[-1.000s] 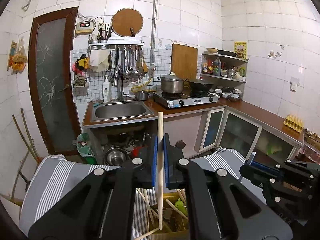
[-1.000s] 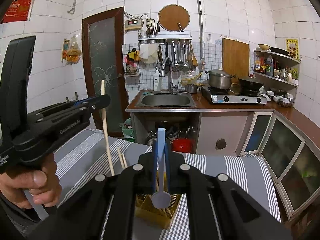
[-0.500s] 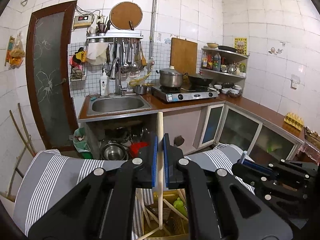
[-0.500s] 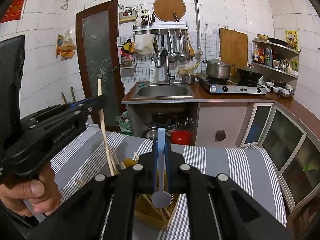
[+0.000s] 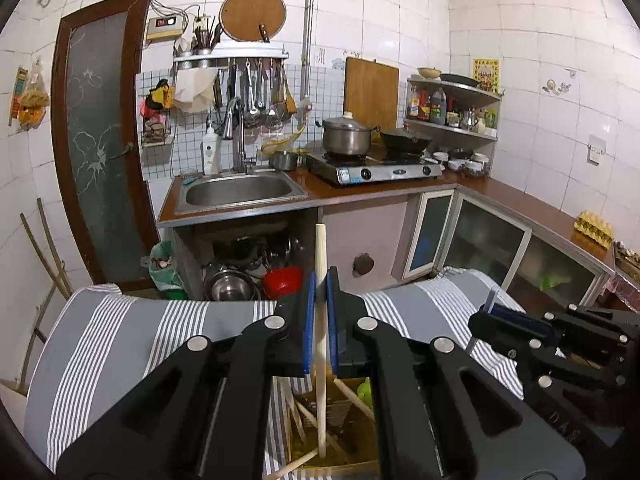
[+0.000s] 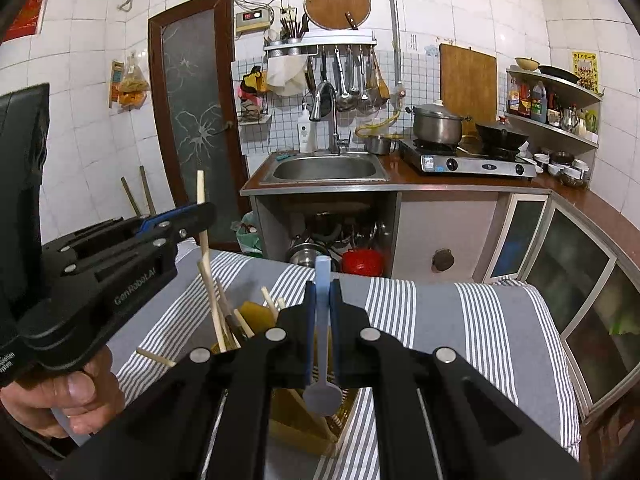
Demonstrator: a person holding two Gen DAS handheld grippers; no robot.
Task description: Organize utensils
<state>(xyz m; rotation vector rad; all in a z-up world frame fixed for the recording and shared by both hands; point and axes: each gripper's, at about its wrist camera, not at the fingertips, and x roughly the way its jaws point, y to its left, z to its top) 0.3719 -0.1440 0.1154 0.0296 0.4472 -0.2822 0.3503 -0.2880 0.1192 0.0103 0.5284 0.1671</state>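
Now we hold both tools directly above the yellow holder: left gripper clamped on a stiff, light wooden chopstick at mid-length, right gripper clamped on a light, probably slippery blue spoon by its handle.

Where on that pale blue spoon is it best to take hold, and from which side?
On the flat handle, from the side, as the right gripper does now: its two pads press the handle's broad faces. The blue spoon hangs upright with its bowl down, over the yellow holder, so a grip high on the handle probably leaves the bowl free to go in first.
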